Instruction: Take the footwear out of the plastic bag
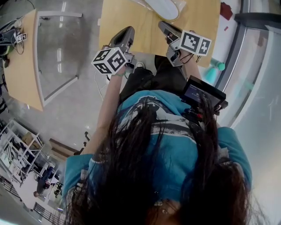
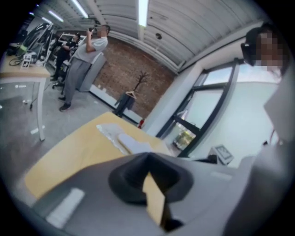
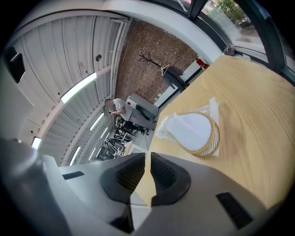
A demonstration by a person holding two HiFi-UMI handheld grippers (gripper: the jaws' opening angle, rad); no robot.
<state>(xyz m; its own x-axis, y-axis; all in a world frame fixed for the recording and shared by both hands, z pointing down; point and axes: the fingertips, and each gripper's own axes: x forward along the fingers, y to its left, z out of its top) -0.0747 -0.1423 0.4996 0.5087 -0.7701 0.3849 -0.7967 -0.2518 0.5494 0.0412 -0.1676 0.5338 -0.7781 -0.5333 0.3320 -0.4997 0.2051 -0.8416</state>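
A white slipper with a tan sole (image 3: 193,131) lies flat inside a clear plastic bag (image 3: 213,108) on the light wooden table (image 3: 251,101). In the head view the slipper (image 1: 162,8) sits at the table's far edge, beyond both grippers. My left gripper (image 1: 130,30) hovers over the table's near part; in its own view the left gripper (image 2: 148,159) is shut with nothing in it, and the slipper (image 2: 131,143) lies ahead. My right gripper (image 3: 147,159) is shut apart from a thin slit, empty, and short of the slipper. In the head view the right gripper (image 1: 163,25) is beside the left.
A second wooden desk (image 1: 22,66) stands across the grey floor to the left. A window frame (image 1: 246,39) runs along the right, with a teal object (image 1: 217,68) below it. A person (image 2: 85,60) stands far off near a brick wall.
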